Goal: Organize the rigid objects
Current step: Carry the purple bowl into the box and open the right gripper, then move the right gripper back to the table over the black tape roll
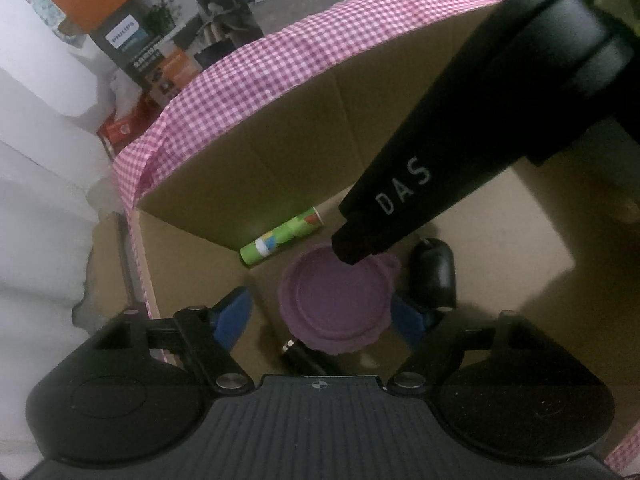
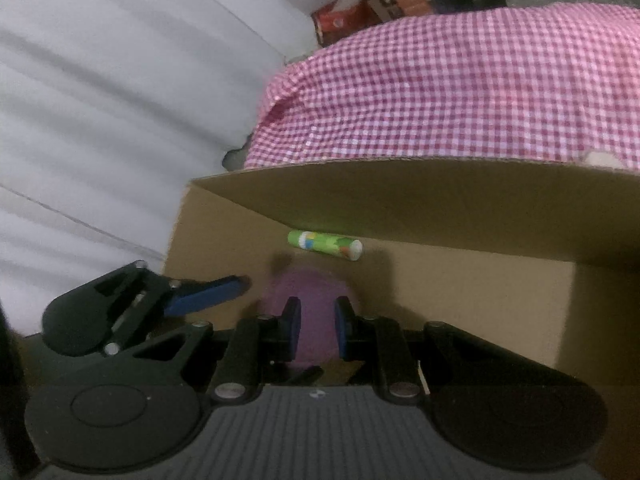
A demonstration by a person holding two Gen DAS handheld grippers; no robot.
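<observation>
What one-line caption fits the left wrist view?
Open left claw straddles a purple lid inside a cardboard box, green tube beyond.

The right claw's black body [image 1: 480, 120] hides part of the purple lid [image 1: 336, 304]. In the right wrist view, the lid [image 2: 316, 300] is blurred, its lower part hidden behind the claw.

"DAS" on black gripper [image 1: 404, 192]; "PHILIPS" on box [image 1: 124, 40]

Grey concrete floor [image 1: 288, 16], dim light
</observation>
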